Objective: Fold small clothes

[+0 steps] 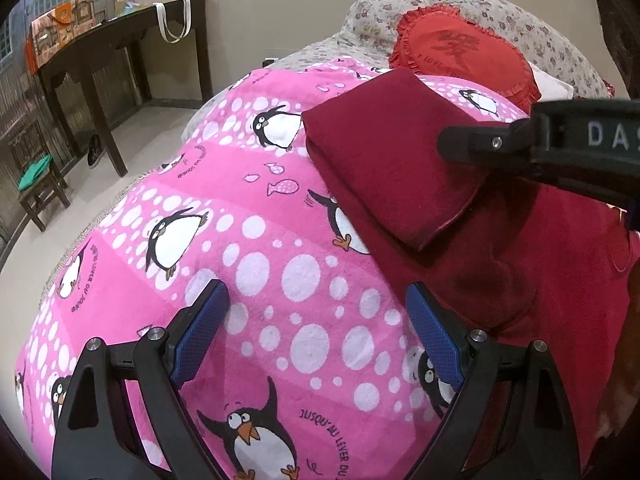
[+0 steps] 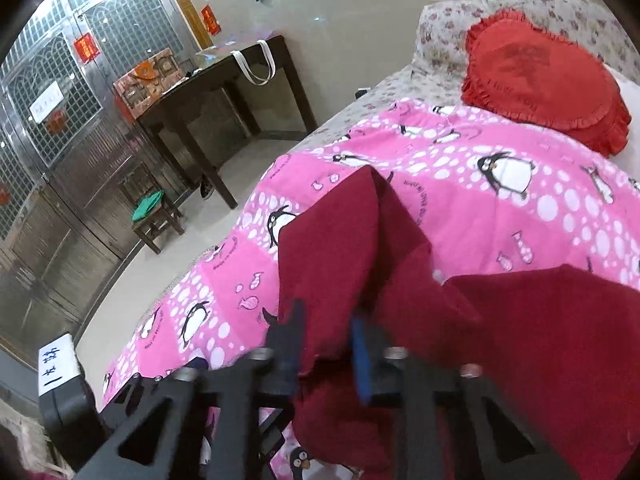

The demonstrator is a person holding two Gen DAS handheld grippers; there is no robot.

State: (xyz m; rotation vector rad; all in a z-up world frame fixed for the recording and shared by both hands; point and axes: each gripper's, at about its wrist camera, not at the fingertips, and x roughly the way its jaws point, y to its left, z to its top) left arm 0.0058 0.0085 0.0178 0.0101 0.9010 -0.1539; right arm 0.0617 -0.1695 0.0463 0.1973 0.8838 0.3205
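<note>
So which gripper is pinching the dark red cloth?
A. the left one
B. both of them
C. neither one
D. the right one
D: in the right wrist view the right gripper has its jaws closed on a raised fold of the dark red cloth, while the left gripper hangs open over the pink penguin blanket, holding nothing.

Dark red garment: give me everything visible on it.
The garment is dark red, matte, soft knit-looking cloth with a shinier hem at one corner. It lies on the pink penguin blanket, partly folded: a flap is doubled over the flat lower layer. The right gripper is shut on its lifted edge. The left gripper hangs open beside it, not touching.
</note>
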